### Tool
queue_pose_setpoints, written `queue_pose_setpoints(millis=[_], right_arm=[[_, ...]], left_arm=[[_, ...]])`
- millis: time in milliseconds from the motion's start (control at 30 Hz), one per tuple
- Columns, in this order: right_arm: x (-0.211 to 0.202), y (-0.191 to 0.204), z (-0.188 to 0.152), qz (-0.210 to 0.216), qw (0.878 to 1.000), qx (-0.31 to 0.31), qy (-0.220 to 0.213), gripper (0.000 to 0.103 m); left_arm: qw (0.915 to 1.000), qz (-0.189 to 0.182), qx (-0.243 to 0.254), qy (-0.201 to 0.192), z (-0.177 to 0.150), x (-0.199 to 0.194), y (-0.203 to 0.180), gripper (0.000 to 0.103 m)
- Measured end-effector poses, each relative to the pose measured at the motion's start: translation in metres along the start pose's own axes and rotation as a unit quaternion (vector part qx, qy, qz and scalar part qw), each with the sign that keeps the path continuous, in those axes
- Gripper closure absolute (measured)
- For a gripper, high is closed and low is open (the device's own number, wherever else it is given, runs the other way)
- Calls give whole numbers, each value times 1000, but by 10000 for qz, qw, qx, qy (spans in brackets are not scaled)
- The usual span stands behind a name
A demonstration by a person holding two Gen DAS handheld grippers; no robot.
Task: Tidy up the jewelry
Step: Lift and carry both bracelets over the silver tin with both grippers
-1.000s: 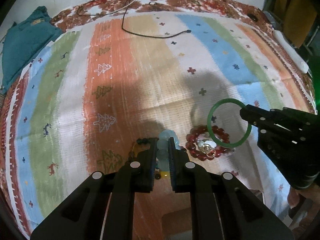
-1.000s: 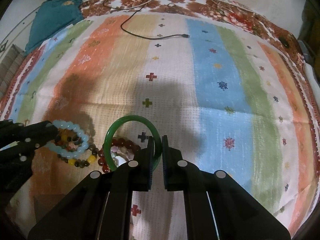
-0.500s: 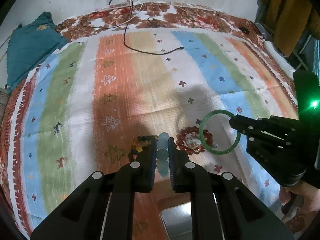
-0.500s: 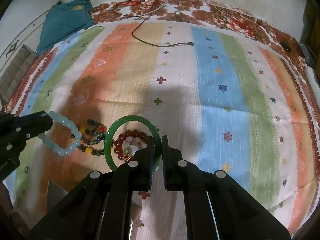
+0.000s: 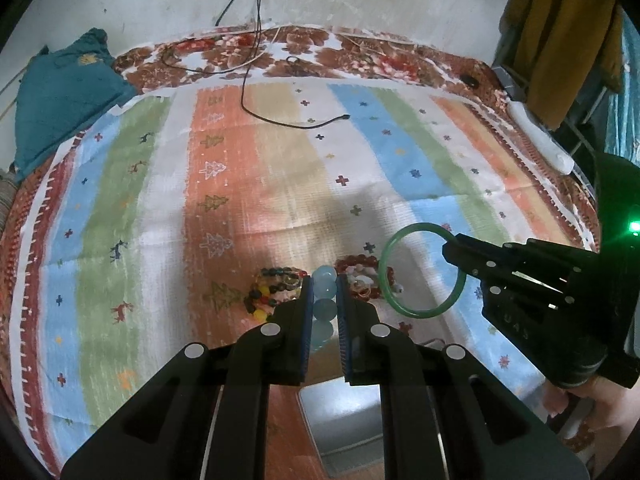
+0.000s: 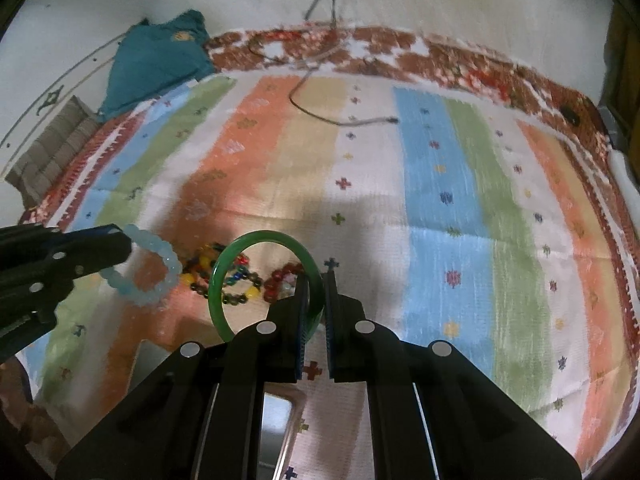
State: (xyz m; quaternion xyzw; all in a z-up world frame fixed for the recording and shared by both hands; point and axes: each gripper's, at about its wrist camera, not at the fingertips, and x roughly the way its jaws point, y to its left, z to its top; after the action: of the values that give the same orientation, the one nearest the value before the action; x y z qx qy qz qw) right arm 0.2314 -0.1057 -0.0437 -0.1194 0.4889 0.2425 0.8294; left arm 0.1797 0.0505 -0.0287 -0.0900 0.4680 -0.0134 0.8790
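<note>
A: Beads first. Where do they sit against the left gripper [image 5: 323, 280]?

B: The pale blue bead bracelet [image 5: 323, 300] is pinched between its 2 fingers. In the left view the beads run in a line down the narrow gap. In the right view the rest of the loop [image 6: 154, 268] hangs free off the tip of that gripper [image 6: 124, 240], above the cloth [image 6: 440, 184].

A: And the right gripper [image 6: 316, 280]?

B: Clamped on the green bangle [image 6: 256, 240]. The ring's right side is caught between the fingers, and the ring stands nearly upright, leaning out to the left of them. From the left view the bangle [image 5: 416, 270] sticks out from the tip of the right gripper [image 5: 450, 246] toward the left one, clear of the cloth [image 5: 280, 168].

A: Anything lying loose?

B: 2 bracelets on the cloth, side by side. A multicoloured one [image 5: 272, 288] with yellow, dark and red beads lies just left of the left fingers. A dark red one [image 5: 360, 276] lies just right of them, partly seen through the bangle from the right view, where it shows at [image 6: 286, 280]; the multicoloured one [image 6: 236, 280] lies partly behind the bangle too.

A: Below the grippers?

B: A grey, shiny flat thing [image 5: 344, 412] near the bottom edge; I cannot tell what it is. A black cable [image 5: 288, 120] lies far up the cloth, and a teal cushion [image 5: 60, 92] sits at the far left corner.
</note>
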Motion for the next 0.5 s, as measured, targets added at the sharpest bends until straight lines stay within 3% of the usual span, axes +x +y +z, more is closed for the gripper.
queue_pose_setpoints(millis=[500], right_arm=[[-27,9,-25,-59,9999,-84,-7,94]], left_arm=[[9997,-103,77,-206,-23,-28,-11,92]])
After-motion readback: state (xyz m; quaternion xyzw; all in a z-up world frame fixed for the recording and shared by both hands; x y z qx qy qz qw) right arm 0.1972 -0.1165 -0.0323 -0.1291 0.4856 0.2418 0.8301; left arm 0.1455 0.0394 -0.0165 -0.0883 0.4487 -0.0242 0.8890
